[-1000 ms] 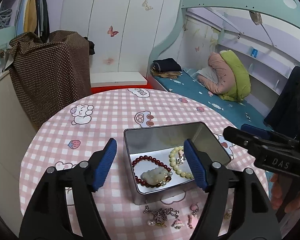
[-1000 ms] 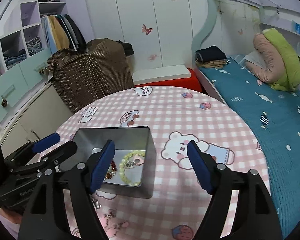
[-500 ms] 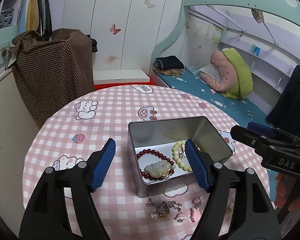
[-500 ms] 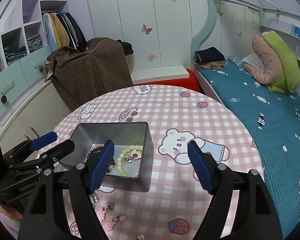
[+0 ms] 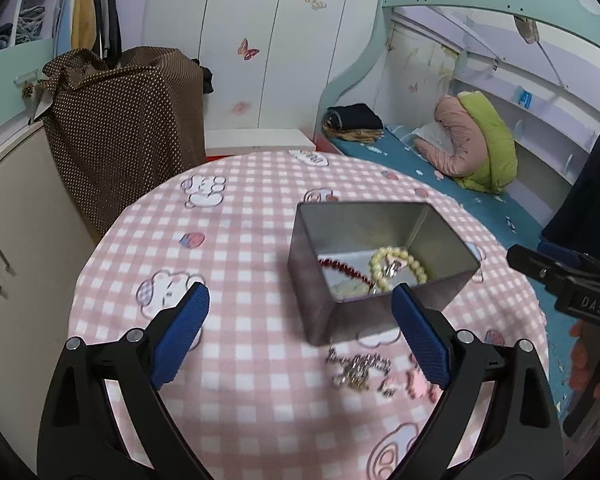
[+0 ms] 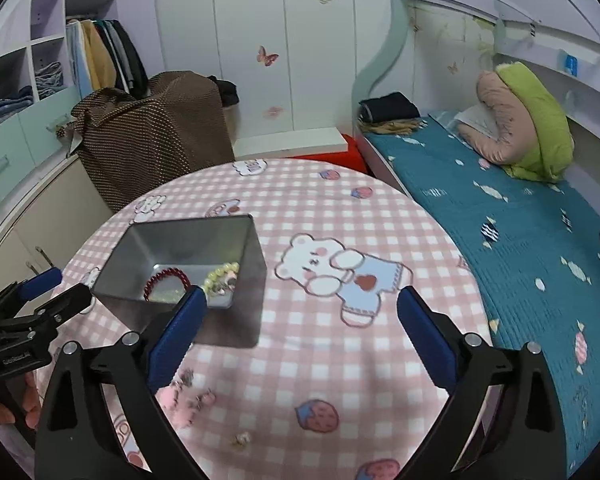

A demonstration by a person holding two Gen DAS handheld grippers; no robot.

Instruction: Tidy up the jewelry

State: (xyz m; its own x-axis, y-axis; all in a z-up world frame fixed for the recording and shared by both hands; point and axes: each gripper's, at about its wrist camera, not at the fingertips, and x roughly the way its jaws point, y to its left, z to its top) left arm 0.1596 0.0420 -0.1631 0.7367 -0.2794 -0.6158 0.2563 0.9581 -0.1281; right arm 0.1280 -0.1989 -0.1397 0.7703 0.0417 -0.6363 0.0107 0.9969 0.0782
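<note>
A child's bedroom with white wardrobe doors (image 5: 260,60) bearing butterfly stickers holds a bunk bed (image 6: 520,216) with a teal sheet at 3 o'clock. A round desk (image 5: 240,240) in a pink checked cloth with cartoon bears fills the foreground. On it stands an open metal tin (image 5: 380,264), just past the left claw (image 5: 300,332) toward 1 o'clock; in the right wrist view it sits at 10 o'clock of the right claw (image 6: 300,332). Inside the tin lie a dark red bead bracelet (image 5: 340,268) and a pale yellow bead bracelet (image 5: 400,266), side by side. Loose silver and pink charms (image 5: 364,368) lie on the cloth just in front of the tin's near wall. Both claws have just been opening and stand wide apart, with nothing between their blue pads (image 5: 180,340).
</note>
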